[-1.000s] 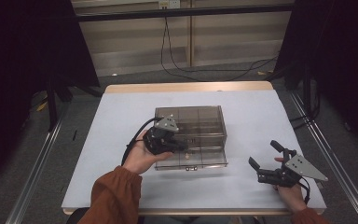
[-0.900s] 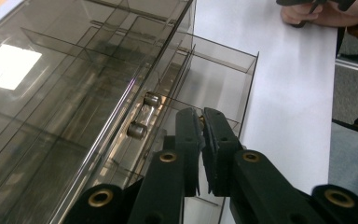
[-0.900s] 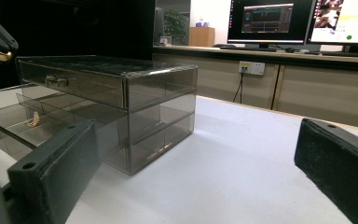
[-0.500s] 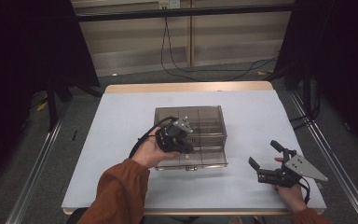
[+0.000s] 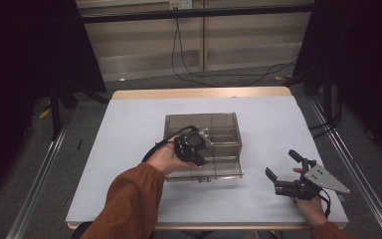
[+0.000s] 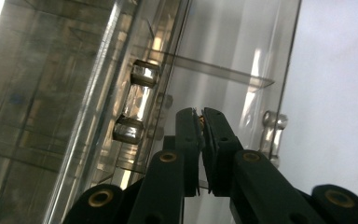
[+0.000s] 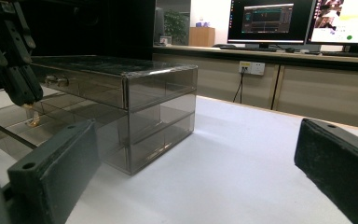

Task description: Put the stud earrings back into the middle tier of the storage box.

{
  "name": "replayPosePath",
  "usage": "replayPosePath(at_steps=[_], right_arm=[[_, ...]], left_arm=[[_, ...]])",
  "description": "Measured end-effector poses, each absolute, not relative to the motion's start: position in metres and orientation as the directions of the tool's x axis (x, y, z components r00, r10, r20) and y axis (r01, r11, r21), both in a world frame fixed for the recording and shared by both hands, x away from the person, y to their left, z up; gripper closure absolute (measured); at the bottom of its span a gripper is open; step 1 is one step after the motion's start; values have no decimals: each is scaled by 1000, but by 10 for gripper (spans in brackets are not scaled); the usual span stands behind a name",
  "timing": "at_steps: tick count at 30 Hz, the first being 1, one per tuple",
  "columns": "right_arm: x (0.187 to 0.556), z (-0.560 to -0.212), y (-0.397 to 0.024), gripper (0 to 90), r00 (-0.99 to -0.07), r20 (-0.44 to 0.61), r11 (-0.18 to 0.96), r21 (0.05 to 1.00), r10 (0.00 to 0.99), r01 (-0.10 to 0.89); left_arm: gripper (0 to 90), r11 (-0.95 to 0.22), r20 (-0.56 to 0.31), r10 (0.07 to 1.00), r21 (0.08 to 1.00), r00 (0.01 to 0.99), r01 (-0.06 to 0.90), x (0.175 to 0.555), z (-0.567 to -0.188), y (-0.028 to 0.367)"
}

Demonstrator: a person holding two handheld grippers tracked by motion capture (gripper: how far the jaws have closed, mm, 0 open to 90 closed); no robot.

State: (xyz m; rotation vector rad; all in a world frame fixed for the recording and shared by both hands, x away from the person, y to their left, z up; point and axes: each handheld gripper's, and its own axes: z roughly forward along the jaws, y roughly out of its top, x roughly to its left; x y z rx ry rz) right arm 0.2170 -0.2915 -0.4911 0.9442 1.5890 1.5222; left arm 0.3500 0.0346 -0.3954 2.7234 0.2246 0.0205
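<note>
Since a second ago we are moving our left gripper (image 5: 197,148) (jaws pressed together) over the clear drawer box (image 5: 219,130); right gripper (image 5: 284,172) jaws are spread.

left gripper (image 5: 199,149) over open drawer (image 5: 214,167) of drawer box (image 5: 219,124)

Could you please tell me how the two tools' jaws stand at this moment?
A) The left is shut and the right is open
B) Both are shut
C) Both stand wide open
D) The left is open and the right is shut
A: in the left gripper view the left tool has its jaws pressed together over the clear drawer box, while the right tool on the table shows its jaws spread apart.
</note>
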Motion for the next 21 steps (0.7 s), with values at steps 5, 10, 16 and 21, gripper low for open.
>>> replayPosePath(at_steps=[5, 10, 16, 21], right_arm=[[217, -491, -292, 0, -464, -15, 29, 999, 886, 23], [217, -491, -292, 0, -465, -17, 31, 999, 885, 22], [217, -491, -292, 0, -465, -16, 29, 999, 885, 23], [217, -491, -292, 0, -464, -14, 28, 999, 886, 24]], left_arm=[[856, -926, -10, 142, 351, 990, 136, 349, -396, 26], [855, -939, -4, 135, 318, 991, 129, 348, -402, 20], [854, -952, -1, 124, 283, 992, 119, 350, -406, 16], [852, -957, 3, 110, 270, 994, 105, 350, -405, 11]])
